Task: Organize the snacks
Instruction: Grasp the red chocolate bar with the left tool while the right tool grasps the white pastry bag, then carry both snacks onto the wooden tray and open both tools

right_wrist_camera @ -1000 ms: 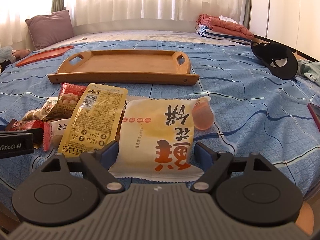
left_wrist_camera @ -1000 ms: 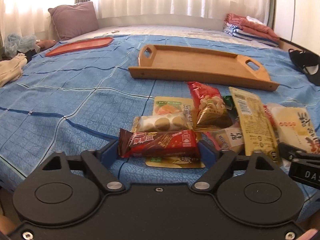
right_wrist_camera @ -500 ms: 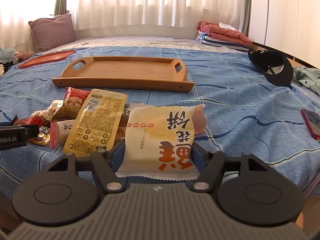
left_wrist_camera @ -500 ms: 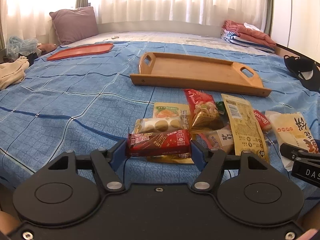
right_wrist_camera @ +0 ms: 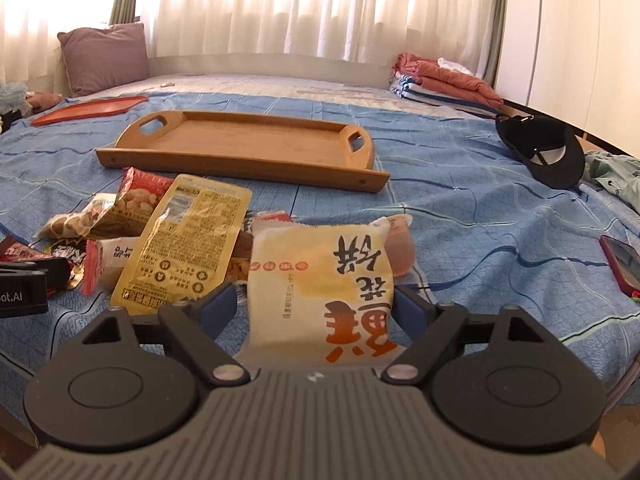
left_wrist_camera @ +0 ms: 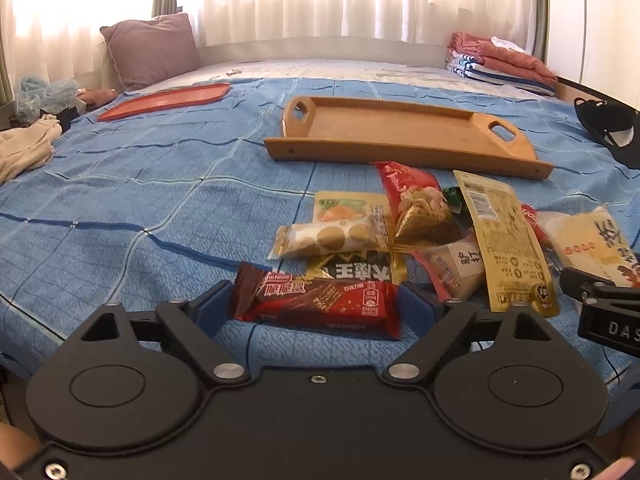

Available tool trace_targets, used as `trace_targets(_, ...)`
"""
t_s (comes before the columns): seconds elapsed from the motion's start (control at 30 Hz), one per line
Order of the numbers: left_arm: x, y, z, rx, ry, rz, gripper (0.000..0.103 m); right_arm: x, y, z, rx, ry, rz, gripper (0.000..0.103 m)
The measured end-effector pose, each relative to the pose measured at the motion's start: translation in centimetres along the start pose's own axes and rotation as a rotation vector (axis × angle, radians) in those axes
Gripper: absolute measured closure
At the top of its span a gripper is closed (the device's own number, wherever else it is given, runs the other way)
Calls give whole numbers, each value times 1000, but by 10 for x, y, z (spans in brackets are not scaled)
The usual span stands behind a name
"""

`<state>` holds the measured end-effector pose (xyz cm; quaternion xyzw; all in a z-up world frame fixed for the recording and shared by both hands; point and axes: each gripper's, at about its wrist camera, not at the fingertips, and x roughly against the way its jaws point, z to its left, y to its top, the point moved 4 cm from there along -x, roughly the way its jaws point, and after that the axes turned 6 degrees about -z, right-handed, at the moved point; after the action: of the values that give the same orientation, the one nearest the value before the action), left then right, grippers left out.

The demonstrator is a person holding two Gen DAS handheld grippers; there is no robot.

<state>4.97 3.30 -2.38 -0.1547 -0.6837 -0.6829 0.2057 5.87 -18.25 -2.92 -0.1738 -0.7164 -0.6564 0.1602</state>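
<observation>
A pile of snack packets lies on the blue bedspread in front of an empty wooden tray [left_wrist_camera: 400,152] [right_wrist_camera: 240,160]. A red chocolate wafer bar [left_wrist_camera: 320,300] lies crosswise between the fingers of my left gripper [left_wrist_camera: 316,304]. Those jaws are opening, and the pads stand just beside the bar's ends. My right gripper [right_wrist_camera: 316,300] straddles a cream pastry bag with orange characters [right_wrist_camera: 320,272]. Its jaws are opening too, with a gap at the left pad. A gold pouch [left_wrist_camera: 508,240] [right_wrist_camera: 188,240], a red peanut bag [left_wrist_camera: 416,204] and a cookie roll [left_wrist_camera: 332,236] lie between the two grippers.
An orange tray [left_wrist_camera: 164,100] and a purple pillow [left_wrist_camera: 152,48] sit at the far left. Folded blankets [left_wrist_camera: 500,60] lie at the back right. A black cap [right_wrist_camera: 540,152] and a red phone [right_wrist_camera: 624,264] lie to the right. Clothes [left_wrist_camera: 24,148] are heaped at the left edge.
Both pairs of jaws squeezed in on their packets half a second ago and have widened again. The wafer bar now sits nearer me, uncovering a black-and-gold packet. The pastry bag looks creased.
</observation>
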Motion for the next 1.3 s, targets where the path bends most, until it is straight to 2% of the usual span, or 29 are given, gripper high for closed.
trace_targets(0.03,1,0,1,10,-11,-1,31,0,-1,0,-3,6,8,27)
trace_targets(0.1,3,0,2,32,-16,0,37,1,-1,0,-14,20,12,32)
trace_targets(0.3,18,9,-1,18,-9,-28,38,13,5,0,-31,59,1,34)
trace_targets(0.47,32,30,-2,37,-35,-45,38,26,23,-2,-51,95,-28,34)
trace_targets(0.67,48,67,-6,33,-54,-87,38,37,57,-11,-78,130,-72,34)
trace_targets(0.83,49,102,-11,48,-95,-89,38,37,91,-24,-132,164,-111,34)
trace_targets(0.97,50,130,-15,34,-94,-106,38,33,117,-34,-146,169,-132,34)
trace_targets(1.3,21,191,-18,46,-99,-88,38,2,177,-52,-151,174,-144,34)
